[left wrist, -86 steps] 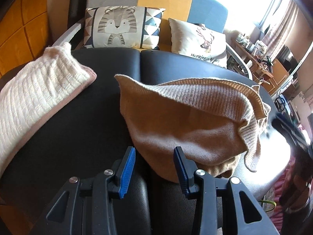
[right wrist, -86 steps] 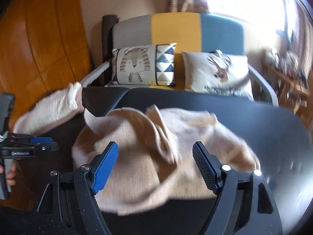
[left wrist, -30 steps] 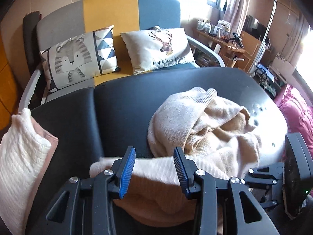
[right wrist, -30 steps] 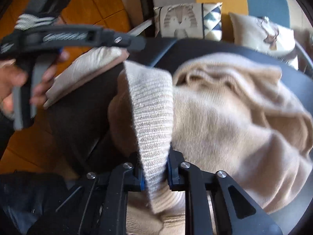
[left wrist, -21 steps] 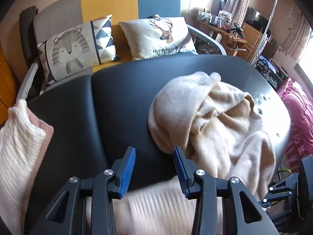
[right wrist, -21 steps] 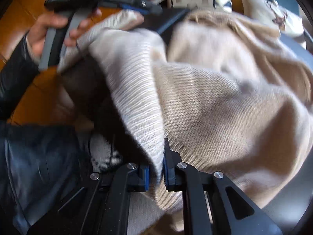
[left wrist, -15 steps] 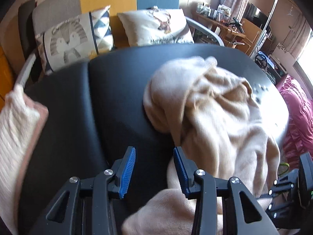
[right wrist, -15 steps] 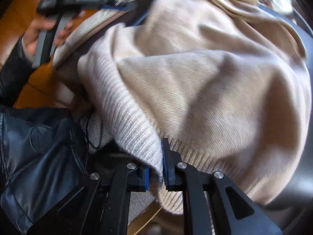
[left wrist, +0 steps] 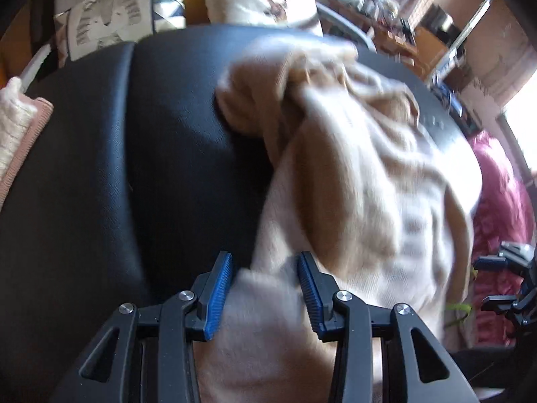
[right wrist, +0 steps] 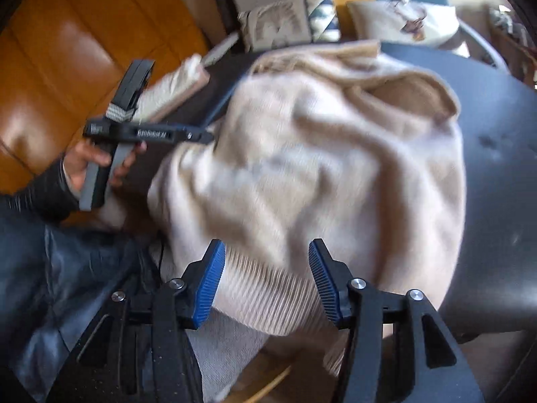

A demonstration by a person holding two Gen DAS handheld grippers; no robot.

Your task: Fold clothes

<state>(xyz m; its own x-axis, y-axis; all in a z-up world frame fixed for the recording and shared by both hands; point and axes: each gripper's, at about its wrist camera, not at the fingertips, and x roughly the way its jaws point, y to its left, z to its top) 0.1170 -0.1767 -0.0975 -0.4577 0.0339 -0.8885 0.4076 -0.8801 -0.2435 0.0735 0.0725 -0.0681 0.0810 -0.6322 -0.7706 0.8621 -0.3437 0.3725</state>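
Observation:
A beige knit sweater (left wrist: 352, 174) lies crumpled on the black leather table (left wrist: 141, 154), draped over its near edge. My left gripper (left wrist: 265, 288) is open, with a fold of the sweater lying between its blue pads. My right gripper (right wrist: 266, 278) is open, with the sweater's ribbed hem (right wrist: 268, 288) lying between its pads. The sweater (right wrist: 319, 168) fills the right wrist view. The left gripper (right wrist: 144, 134) also shows there, held by a hand at the sweater's left edge. The right gripper (left wrist: 510, 288) shows at the far right of the left wrist view.
A folded cream knit (left wrist: 16, 127) lies at the table's left edge. A sofa with a tiger cushion (left wrist: 120, 16) and a deer cushion (left wrist: 261, 3) stands behind. A pink bundle (left wrist: 496, 194) is to the right. The person's dark trousers (right wrist: 67, 285) are near the table's front.
My right gripper has opened and let go of the ribbed hem it was shut on. The sweater has been pulled toward the near edge. My left gripper has moved down to the sweater's edge.

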